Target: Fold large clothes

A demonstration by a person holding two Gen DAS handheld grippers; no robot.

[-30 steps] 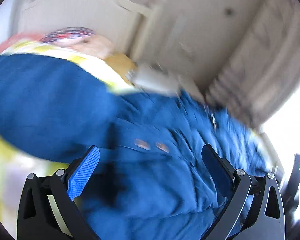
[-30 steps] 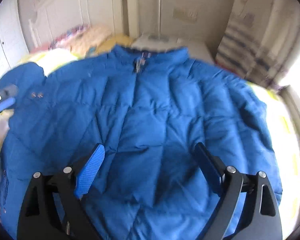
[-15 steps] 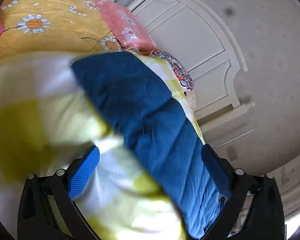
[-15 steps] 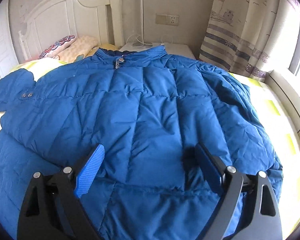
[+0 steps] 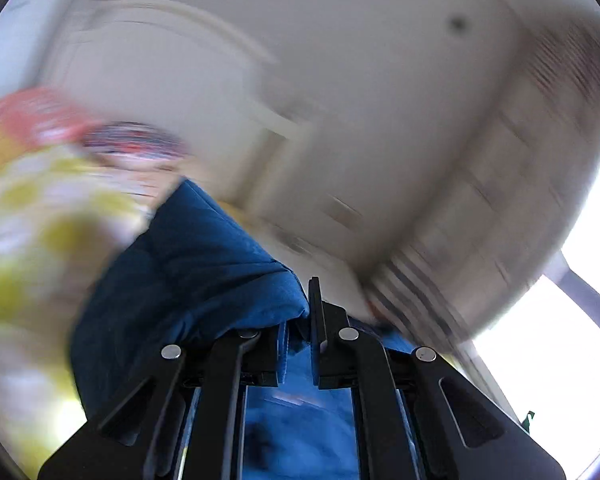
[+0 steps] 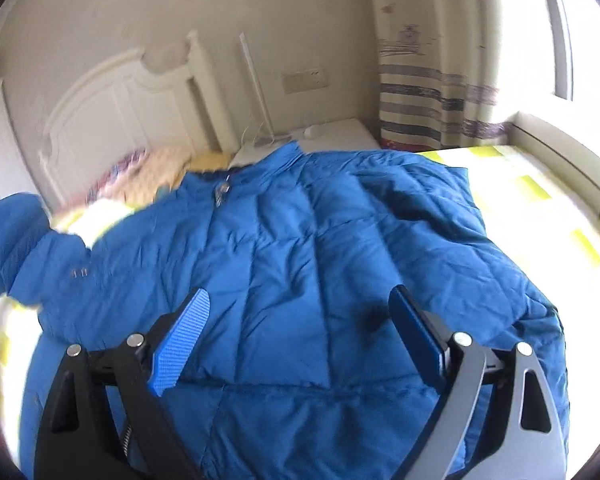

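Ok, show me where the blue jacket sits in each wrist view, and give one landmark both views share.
Left wrist view: the blue jacket fills the lower left to centre, blurred, a fold of it pinched in the shut left gripper.
Right wrist view: it lies spread across the middle and bottom of the picture on the bed, beneath the open right gripper, which holds nothing.
Shared landmark: the white headboard, behind the jacket in both.

A jacket point(image 6: 300, 280) lies spread on the bed point(image 6: 540, 216) before me, collar toward the headboard point(image 6: 120, 120). Pillows point(image 6: 156, 176) sit left of the collar, a nightstand point(image 6: 340, 132) behind it, a curtain point(image 6: 432, 92) to its right. My left gripper point(image 5: 300, 320) pinches the sleeve point(image 5: 204, 272); my right gripper point(image 6: 300, 312) hangs above the jacket's middle.
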